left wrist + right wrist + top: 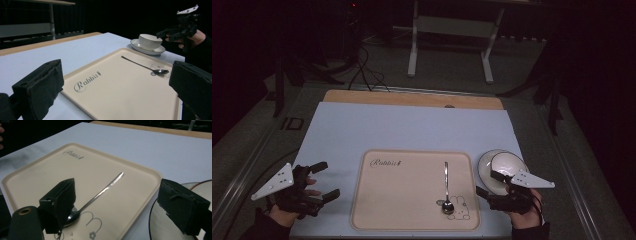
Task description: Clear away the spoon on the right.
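Both grippers hover low with jaws spread and empty: the left gripper (323, 181) beside the beige rectangular plastic tray (412, 210), the right gripper (490, 183) over the white saucer's (484, 167) edge, near the slim metal spoon (446, 186).

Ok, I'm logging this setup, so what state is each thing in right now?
Left gripper: open, holding nothing.
Right gripper: open, holding nothing, by the saucer.
Spoon: lying flat on the tray.
Cup: upright on its saucer.
Tray: flat on the table.
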`<control>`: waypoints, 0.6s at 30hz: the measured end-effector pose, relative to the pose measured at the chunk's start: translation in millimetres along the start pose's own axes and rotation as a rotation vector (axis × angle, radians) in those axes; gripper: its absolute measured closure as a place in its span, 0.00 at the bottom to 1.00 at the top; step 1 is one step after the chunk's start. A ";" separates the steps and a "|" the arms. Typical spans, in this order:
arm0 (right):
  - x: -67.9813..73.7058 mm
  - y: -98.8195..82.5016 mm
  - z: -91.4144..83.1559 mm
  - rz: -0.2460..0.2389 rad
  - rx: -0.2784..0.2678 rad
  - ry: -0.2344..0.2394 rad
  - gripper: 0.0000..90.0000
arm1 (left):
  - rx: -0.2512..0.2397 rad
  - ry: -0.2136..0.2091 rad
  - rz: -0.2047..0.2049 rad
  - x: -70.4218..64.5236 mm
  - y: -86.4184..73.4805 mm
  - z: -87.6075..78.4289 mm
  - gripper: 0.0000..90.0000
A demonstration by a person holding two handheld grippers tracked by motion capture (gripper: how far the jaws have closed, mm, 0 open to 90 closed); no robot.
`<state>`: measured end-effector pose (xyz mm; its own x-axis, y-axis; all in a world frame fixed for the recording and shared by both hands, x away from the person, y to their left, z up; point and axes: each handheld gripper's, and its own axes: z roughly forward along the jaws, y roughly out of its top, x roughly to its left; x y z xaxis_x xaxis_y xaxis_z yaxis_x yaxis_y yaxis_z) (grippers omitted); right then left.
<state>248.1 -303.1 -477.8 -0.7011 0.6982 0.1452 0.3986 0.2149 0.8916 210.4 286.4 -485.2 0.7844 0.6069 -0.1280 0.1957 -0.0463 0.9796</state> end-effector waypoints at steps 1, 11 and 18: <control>-0.2 -1.2 -0.7 -0.003 0.003 -0.004 0.16 | 0.000 0.000 0.000 0.0 0.0 0.1 0.00; -1.7 -16.0 -6.6 -0.005 0.016 0.001 0.16 | 0.003 -0.002 -0.006 1.1 -0.6 1.0 0.00; -3.9 -19.8 -8.3 0.010 0.009 -0.003 0.16 | -0.001 -0.003 -0.018 2.4 -1.1 0.7 0.00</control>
<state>238.0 -315.7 -492.5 -0.6950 0.7025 0.1530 0.4111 0.2138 0.8862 212.5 287.4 -486.6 0.7825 0.6053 -0.1459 0.2089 -0.0344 0.9773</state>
